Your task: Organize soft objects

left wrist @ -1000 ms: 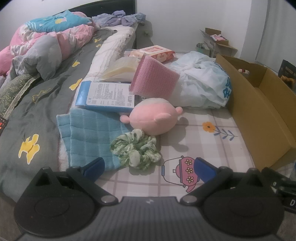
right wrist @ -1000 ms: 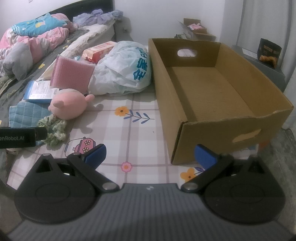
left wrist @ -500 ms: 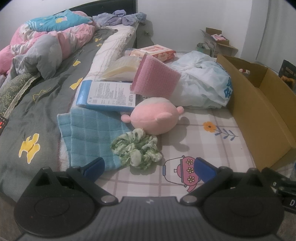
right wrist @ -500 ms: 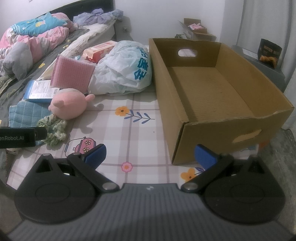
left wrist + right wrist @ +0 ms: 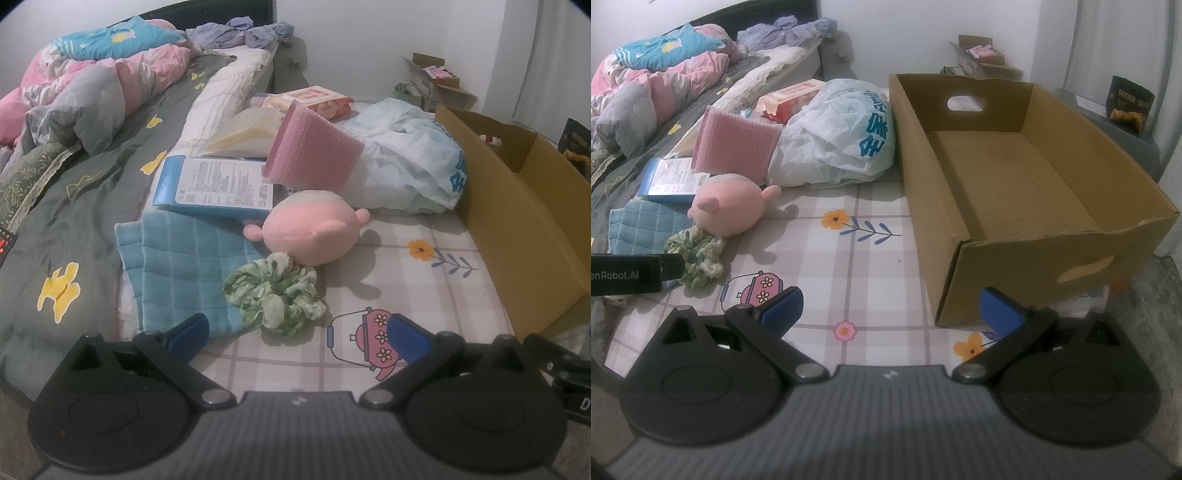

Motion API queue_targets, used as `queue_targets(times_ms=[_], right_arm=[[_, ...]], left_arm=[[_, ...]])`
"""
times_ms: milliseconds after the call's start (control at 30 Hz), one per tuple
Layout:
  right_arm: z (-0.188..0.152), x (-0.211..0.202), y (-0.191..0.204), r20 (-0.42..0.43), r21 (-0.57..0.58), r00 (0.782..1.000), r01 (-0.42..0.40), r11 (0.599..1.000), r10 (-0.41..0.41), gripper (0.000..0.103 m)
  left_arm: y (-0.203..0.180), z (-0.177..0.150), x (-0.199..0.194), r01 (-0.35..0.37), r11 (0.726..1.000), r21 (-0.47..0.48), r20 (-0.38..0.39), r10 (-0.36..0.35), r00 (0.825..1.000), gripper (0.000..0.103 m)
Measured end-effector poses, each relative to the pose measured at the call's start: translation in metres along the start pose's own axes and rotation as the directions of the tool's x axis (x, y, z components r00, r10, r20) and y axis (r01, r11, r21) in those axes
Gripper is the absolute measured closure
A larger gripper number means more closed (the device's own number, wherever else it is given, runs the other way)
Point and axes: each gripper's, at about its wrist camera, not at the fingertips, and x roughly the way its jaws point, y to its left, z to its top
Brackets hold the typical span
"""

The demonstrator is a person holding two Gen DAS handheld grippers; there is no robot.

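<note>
On the bed, a checked sheet printed with flowers and teapots (image 5: 864, 258) carries a loose cluster of soft things. The left gripper (image 5: 297, 334) hangs low over the sheet with its blue-padded jaws spread wide and nothing between them; just ahead of them lies a ruffled green-and-white fabric scrunchie (image 5: 277, 295), resting partly on the corner of a folded light-blue checked cloth (image 5: 181, 266). Touching the scrunchie from behind is a round pink plush toy with small ears (image 5: 310, 232), and behind that a pink textured sponge-like pad (image 5: 314, 162) leans tilted against a crumpled white plastic bag with blue lettering (image 5: 406, 177). A flat blue-and-white printed package (image 5: 218, 188) lies beside the pad, its near edge over the cloth. The right gripper (image 5: 890, 310) also has its jaws wide apart and empty, hovering over the sheet near the front corner of a long open brown cardboard box with cut-out handles (image 5: 1027, 266), whose inside shows only bare cardboard. The box stands just beside the plastic bag, well apart from the scrunchie and plush.
</note>
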Motion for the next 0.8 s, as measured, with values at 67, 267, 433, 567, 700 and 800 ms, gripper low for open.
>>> queue_targets(times_ms=[67,267,433,567,700,800], right_arm=[[0.000,0.000,0.000,0.000,0.000,1.000,0.001,1.000,-0.001,0.001],[-0.001,0.001,0.001,-0.004,-0.001,1.000,0.001,1.000,-0.001,0.001],[0.000,0.002,0.001,0.001,0.000,1.000,-0.018,1.000,0.018,0.001],[0.001,0.000,0.007,0.017,-0.018,0.998,-0.053,0.998,0.053,0.001],[0.007,-0.002,0.018,0.031,-0.050,0.996,-0.081,0.995,0.083,0.001],[0.012,-0.002,0.025,0.048,-0.059,0.992,-0.115,0.992,0.118,0.001]], left_arm=[[0.000,0.000,0.000,0.000,1.000,0.000,-0.001,0.000,1.000,0.000],[0.001,-0.001,0.002,-0.001,1.000,-0.002,-0.006,0.001,1.000,0.000],[0.003,0.000,0.003,-0.012,1.000,-0.002,-0.010,0.012,1.000,0.000],[0.010,-0.001,0.004,-0.022,1.000,-0.011,-0.011,0.022,1.000,0.000],[0.017,-0.002,0.005,-0.028,1.000,-0.014,-0.012,0.028,1.000,0.000],[0.025,-0.002,0.007,-0.034,0.999,0.001,-0.011,0.034,0.999,0.000]])
